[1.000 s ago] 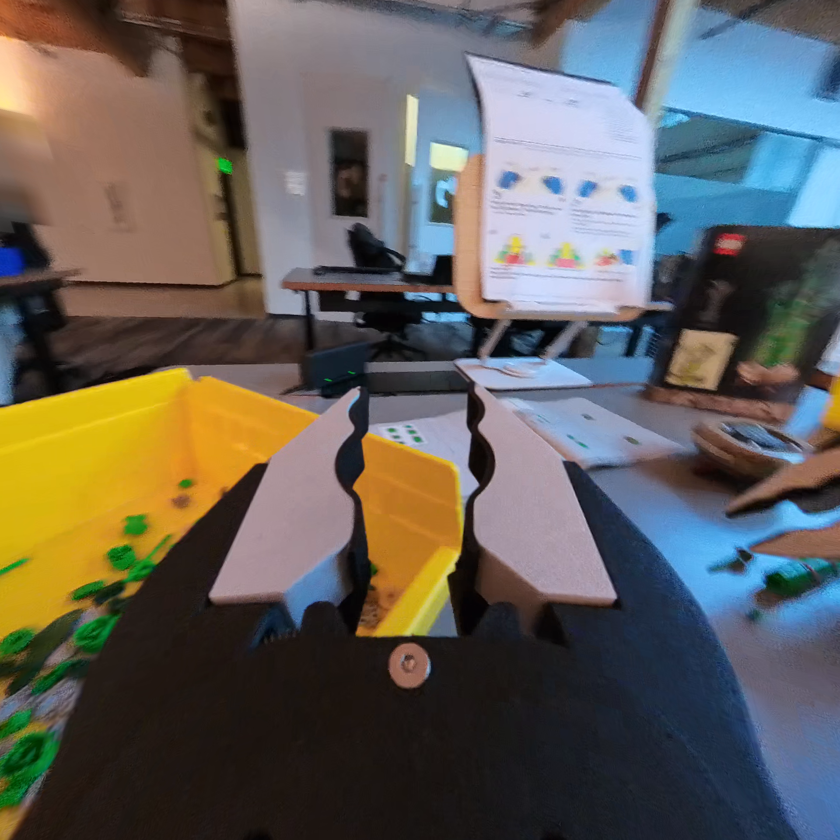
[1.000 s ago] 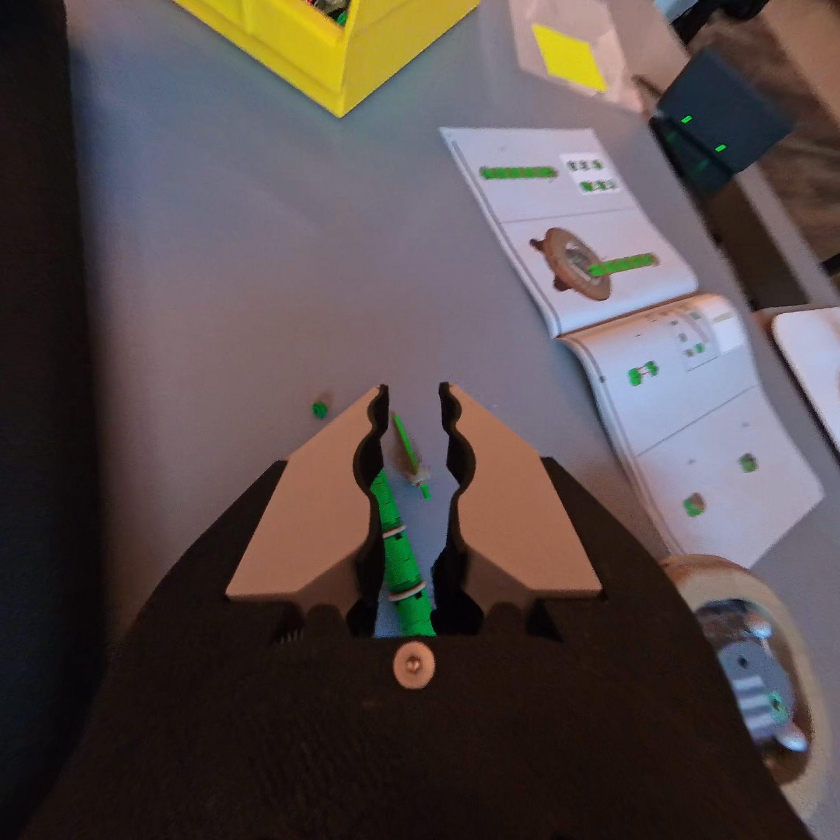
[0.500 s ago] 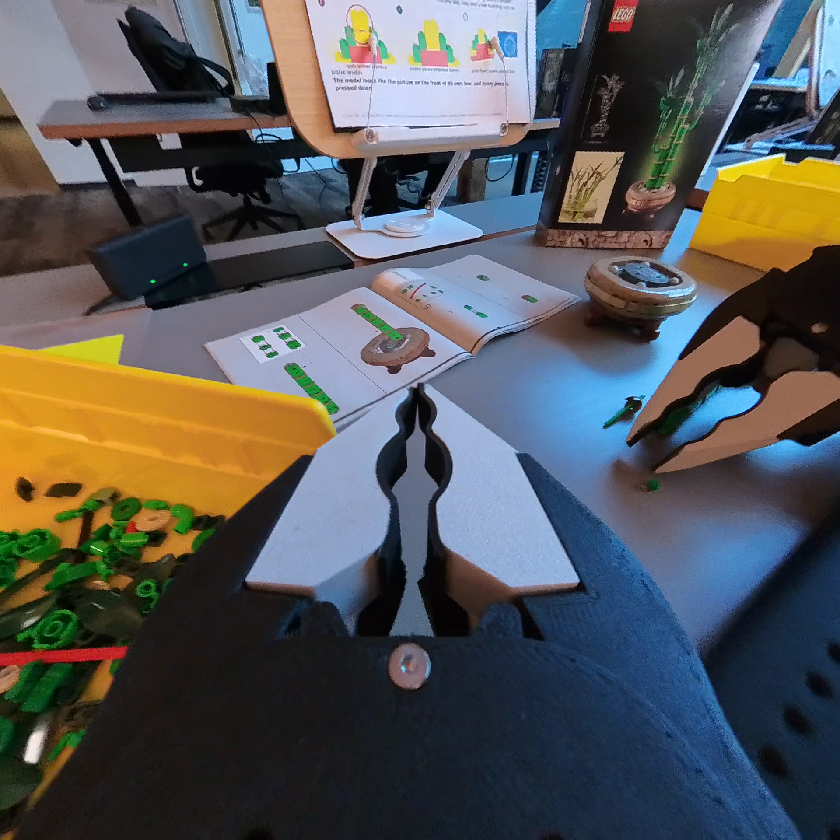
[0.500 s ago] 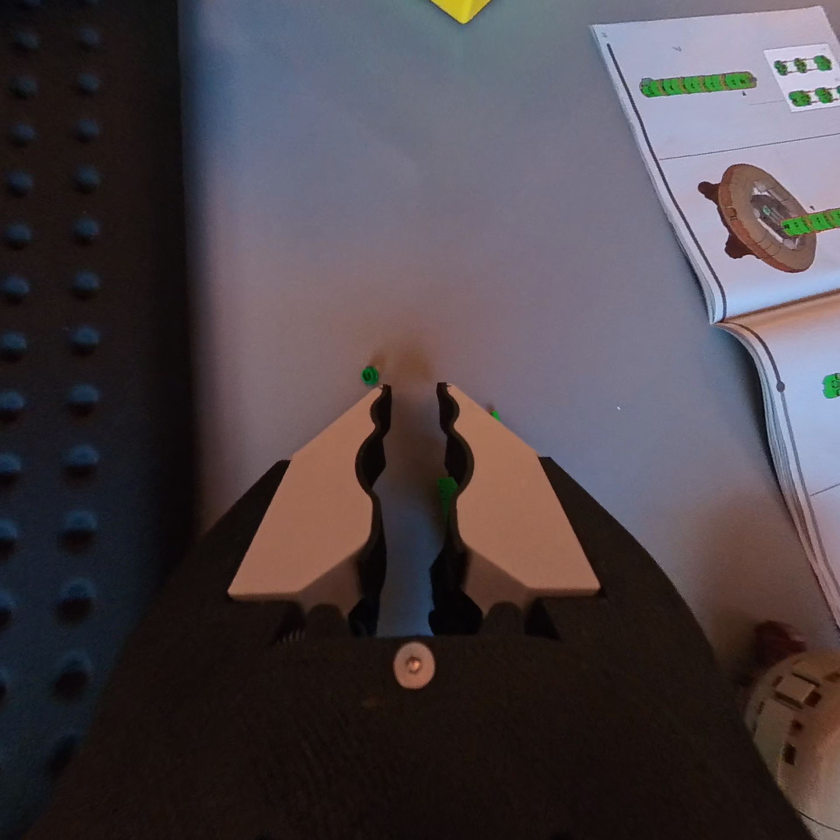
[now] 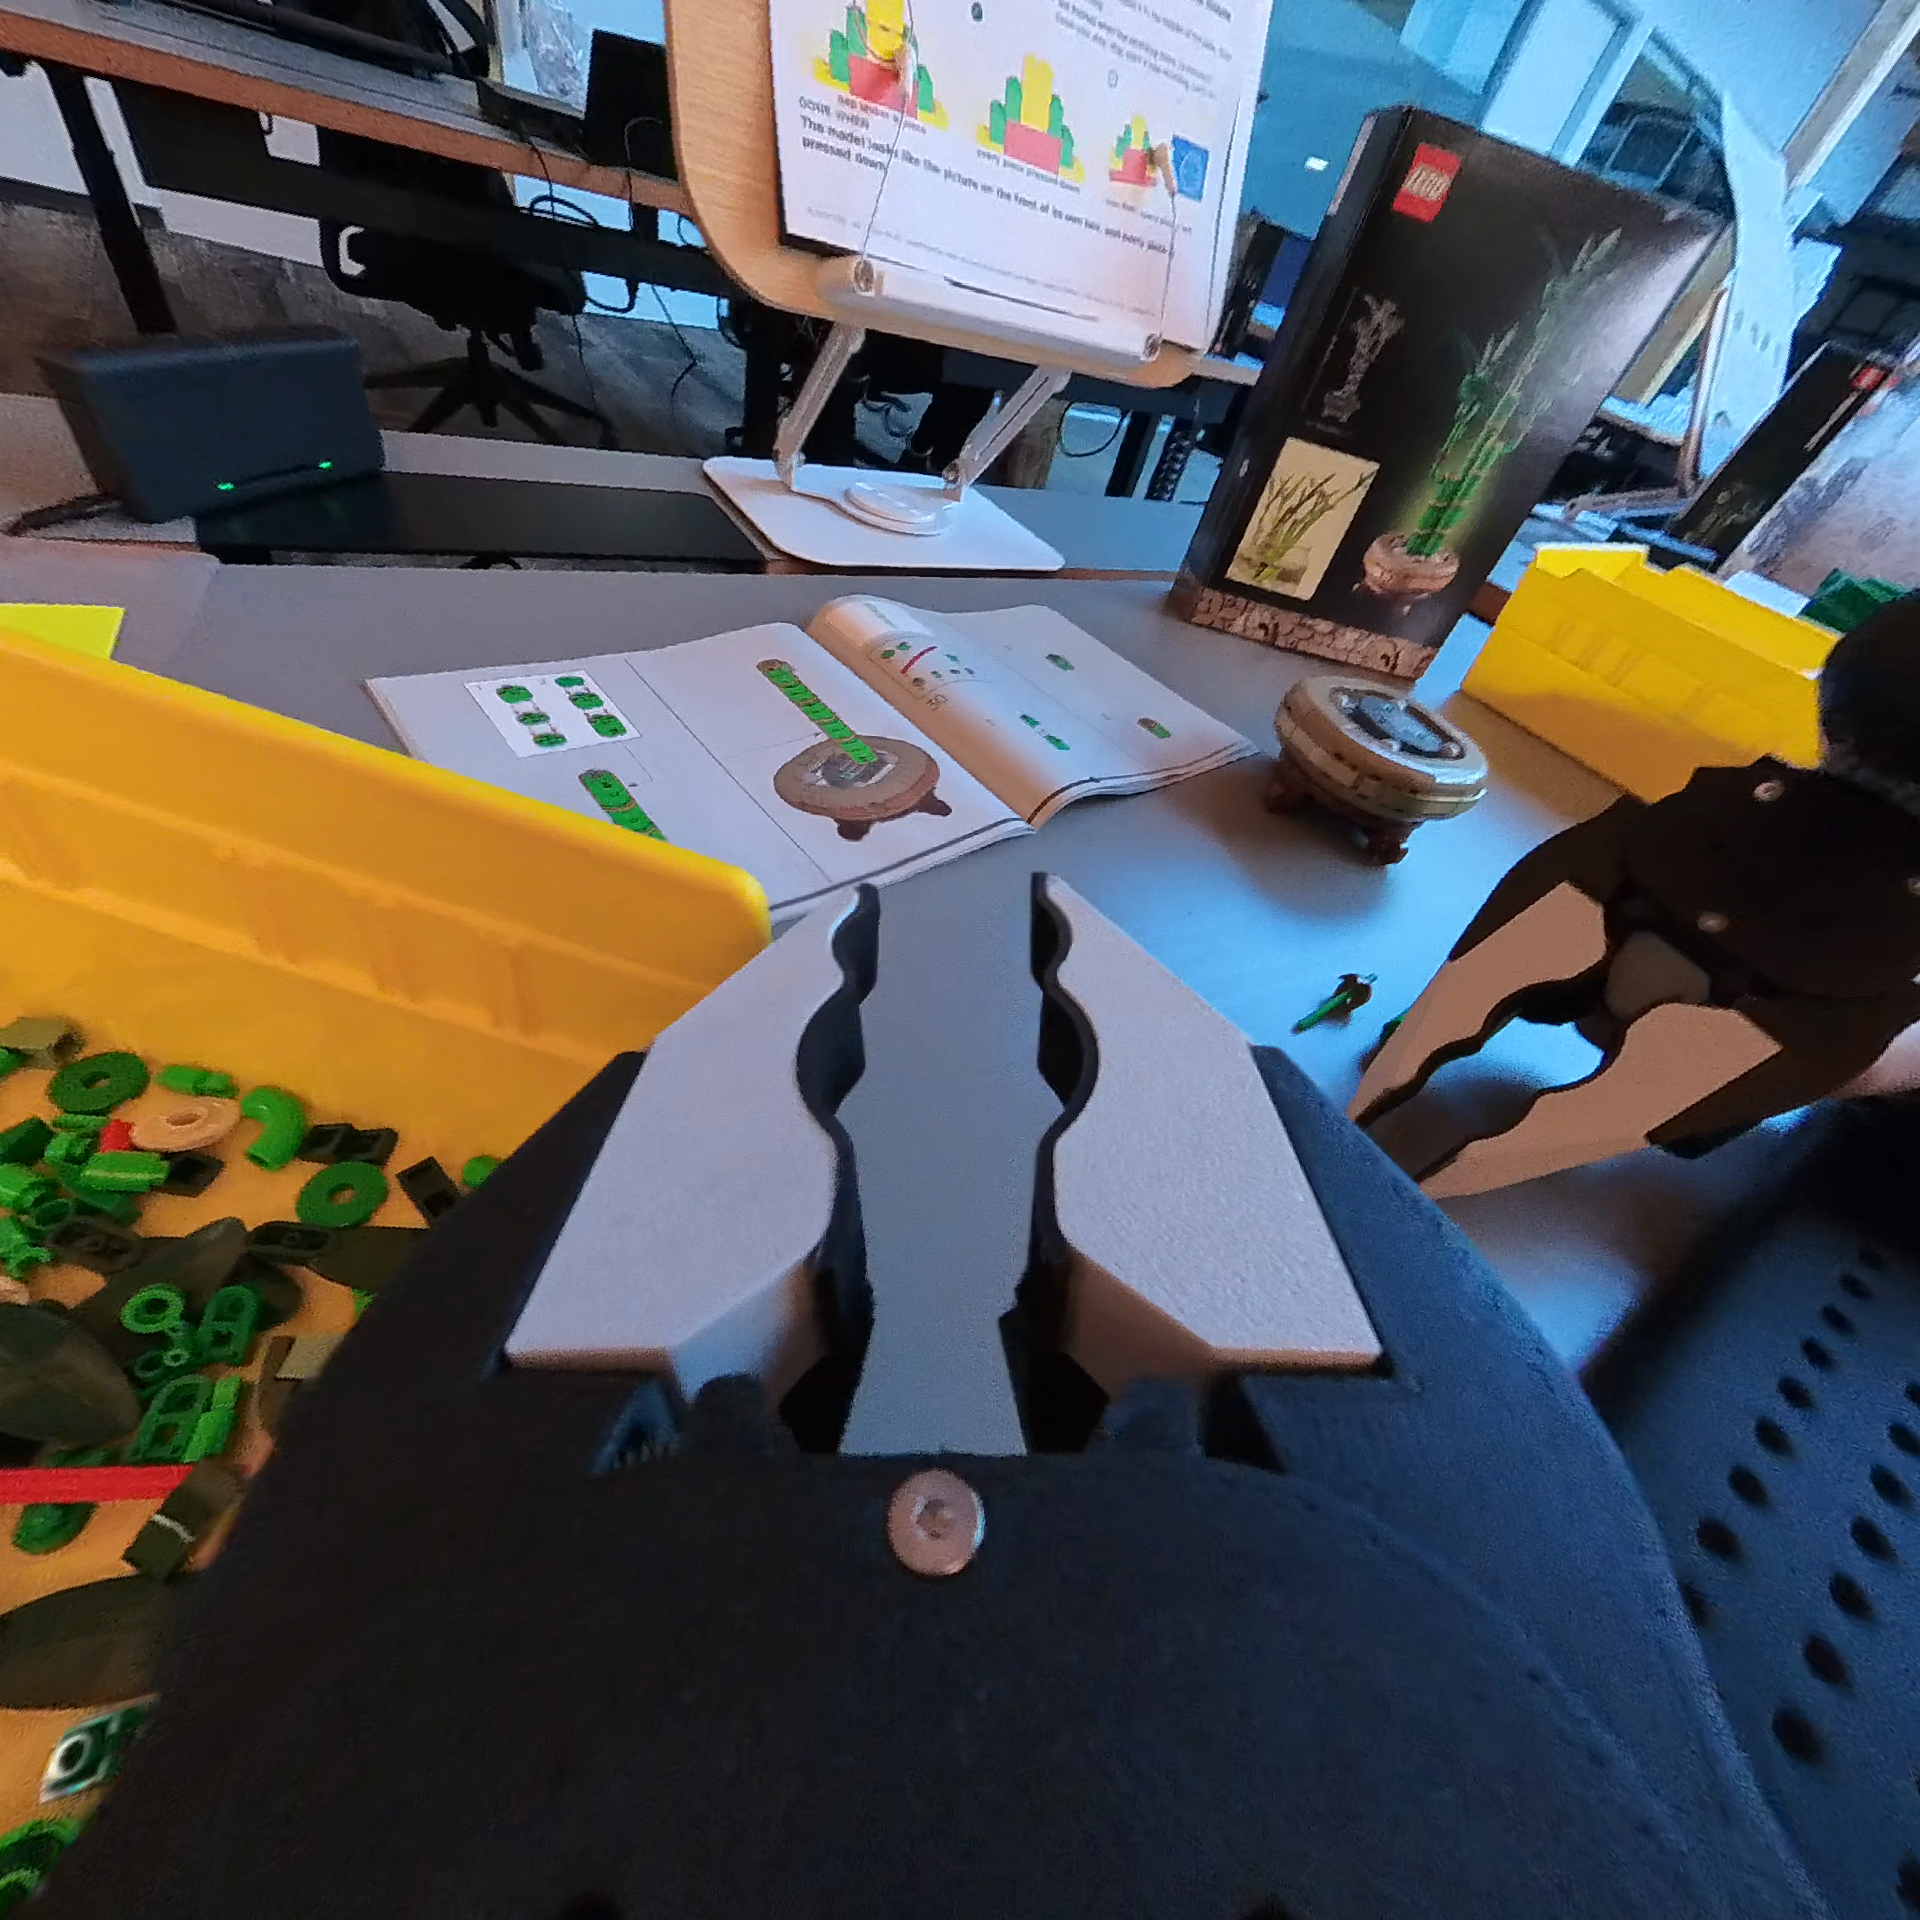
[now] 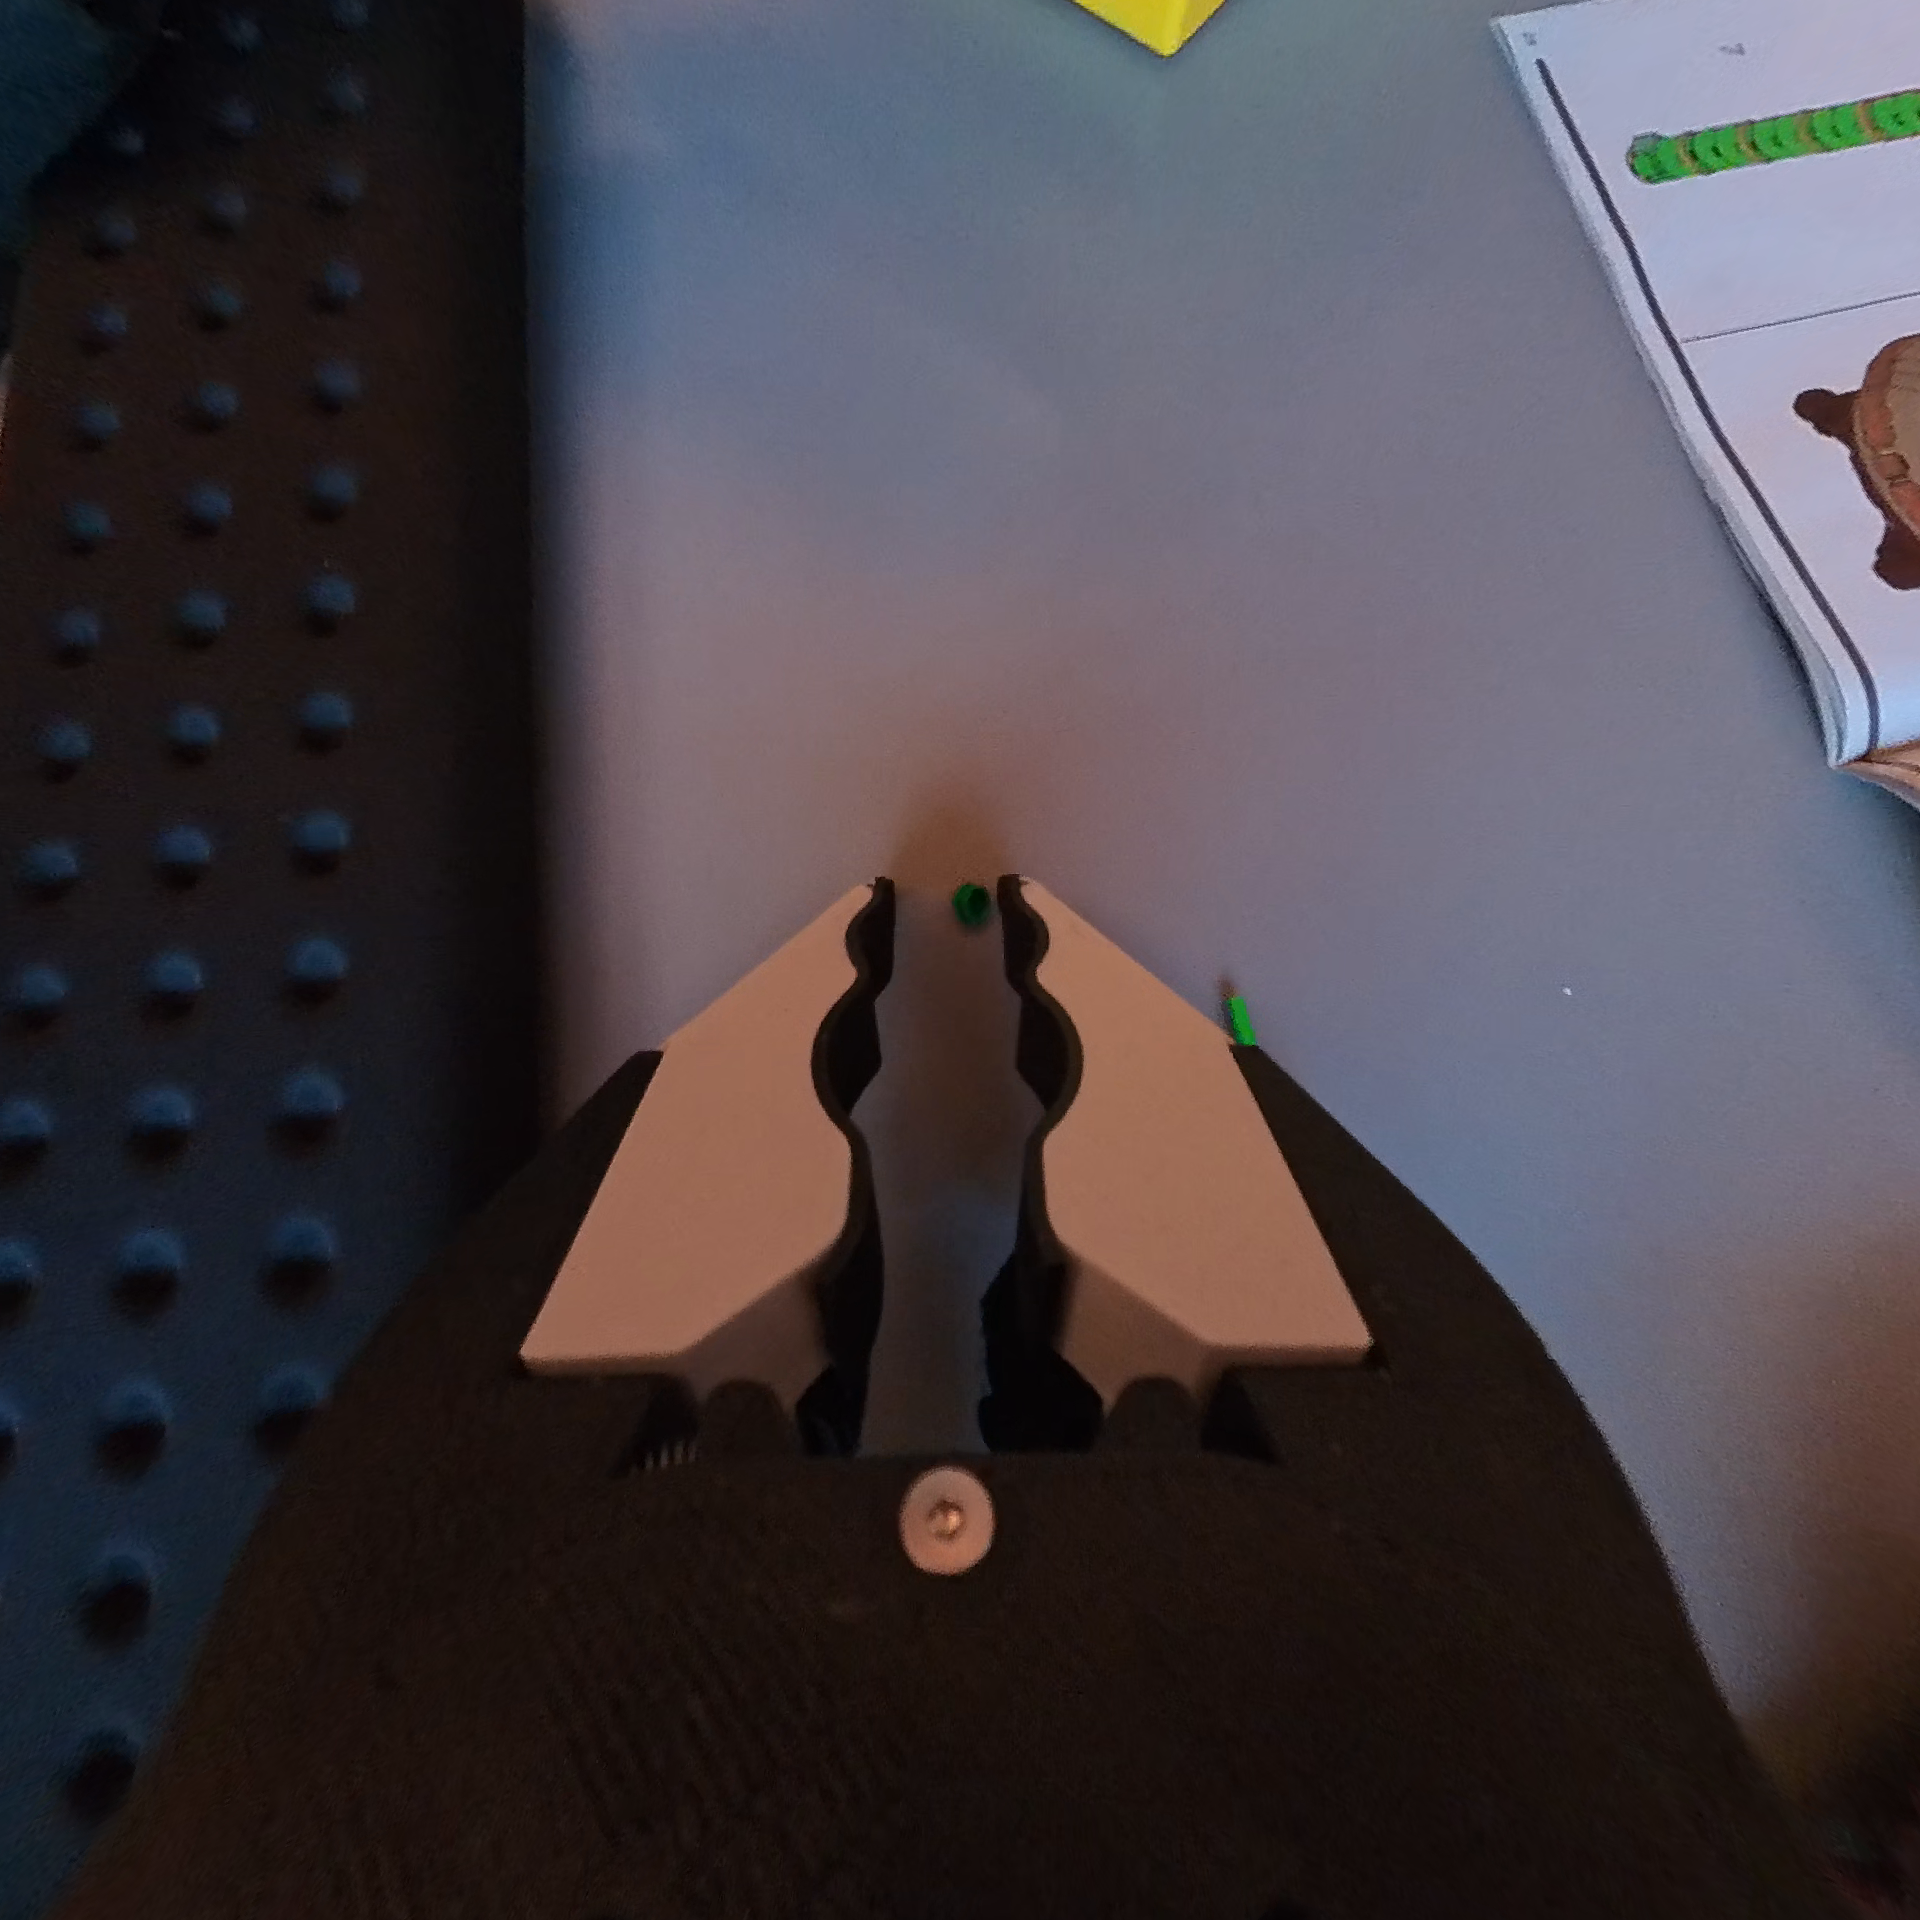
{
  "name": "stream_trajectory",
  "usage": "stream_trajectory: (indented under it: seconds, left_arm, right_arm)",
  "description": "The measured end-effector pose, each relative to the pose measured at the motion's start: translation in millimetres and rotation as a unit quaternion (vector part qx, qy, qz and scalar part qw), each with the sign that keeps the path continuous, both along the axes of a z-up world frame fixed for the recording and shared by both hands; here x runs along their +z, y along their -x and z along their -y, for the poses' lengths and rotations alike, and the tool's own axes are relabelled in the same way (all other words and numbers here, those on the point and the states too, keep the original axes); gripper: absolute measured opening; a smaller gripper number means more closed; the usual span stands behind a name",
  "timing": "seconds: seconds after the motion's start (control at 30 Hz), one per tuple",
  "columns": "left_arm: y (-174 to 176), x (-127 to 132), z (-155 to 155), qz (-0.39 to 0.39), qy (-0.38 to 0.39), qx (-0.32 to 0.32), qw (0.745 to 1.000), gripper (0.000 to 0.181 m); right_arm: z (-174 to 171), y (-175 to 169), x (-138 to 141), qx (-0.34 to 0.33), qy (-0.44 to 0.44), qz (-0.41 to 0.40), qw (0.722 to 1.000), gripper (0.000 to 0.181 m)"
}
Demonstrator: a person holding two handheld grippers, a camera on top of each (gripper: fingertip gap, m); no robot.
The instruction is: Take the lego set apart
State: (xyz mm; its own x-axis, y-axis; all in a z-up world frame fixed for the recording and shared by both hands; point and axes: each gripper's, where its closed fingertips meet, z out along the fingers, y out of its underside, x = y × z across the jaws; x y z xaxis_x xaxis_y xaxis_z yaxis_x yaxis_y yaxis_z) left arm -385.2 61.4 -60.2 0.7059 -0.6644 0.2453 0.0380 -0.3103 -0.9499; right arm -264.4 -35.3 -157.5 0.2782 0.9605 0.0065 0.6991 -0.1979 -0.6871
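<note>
Both of my tools are hanging part-open and empty, the right gripper (image 6: 940, 899) straddling a tiny green stud (image 6: 969, 903) on the grey table (image 6: 1143, 520) while the left gripper (image 5: 945, 914) is idling beside the yellow bin (image 5: 364, 914), and I am worrying that closing off-centre will flick the stud away.

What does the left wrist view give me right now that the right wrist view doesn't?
Only the left wrist view shows the yellow bin of loose green pieces, the round tan pot base, the set's box and the open right tool from outside. Only the right wrist view shows the tiny green stud between that tool's tips. Both show the grey table, the open instruction booklet and the dark studded mat.
</note>
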Motion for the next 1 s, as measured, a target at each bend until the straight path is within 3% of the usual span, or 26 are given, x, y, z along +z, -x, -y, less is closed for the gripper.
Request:
stream_trajectory:
  seconds: [0.2,0.47,0.57,0.67,0.73,0.83,0.9,0.97,1.0]
  left_arm:
    - [-3.8,8.7,5.1,0.060,0.015,-0.030,0.998,0.035]
    - [-14.7,6.4,13.5,0.046,0.013,-0.062,0.997,0.036]
    - [-31.9,19.8,34.3,0.118,0.035,-0.148,0.981,0.036]
    - [-45.4,41.2,65.8,0.217,0.076,-0.272,0.934,0.033]
    - [-48.7,52.0,80.2,0.241,0.072,-0.317,0.914,0.032]
    - [-54.3,52.1,90.8,0.211,0.042,-0.334,0.918,0.032]
    - [-58.7,51.1,98.3,0.187,0.021,-0.346,0.919,0.031]
    - [-63.5,51.0,108.1,0.168,0.000,-0.364,0.916,0.029]
    - [-66.3,51.3,113.3,0.157,-0.015,-0.372,0.915,0.028]
  right_arm:
    - [1.3,-2.3,-0.3,0.001,0.006,0.005,1.000,0.014]
    - [4.3,-2.2,3.8,0.035,-0.045,0.022,0.998,0.005]
    - [11.8,12.3,31.0,0.089,-0.150,-0.019,0.985,0.005]
    - [25.2,25.0,66.4,0.134,-0.268,-0.072,0.951,0.005]
    - [28.5,26.3,79.0,0.137,-0.299,-0.093,0.940,0.005]
    - [29.4,26.0,86.8,0.128,-0.273,-0.127,0.945,0.005]
    - [34.4,28.2,98.7,0.119,-0.204,-0.190,0.953,0.005]
    - [48.3,29.1,112.2,0.128,-0.049,-0.277,0.951,0.005]
    - [55.6,27.6,119.8,0.135,0.055,-0.318,0.937,0.005]
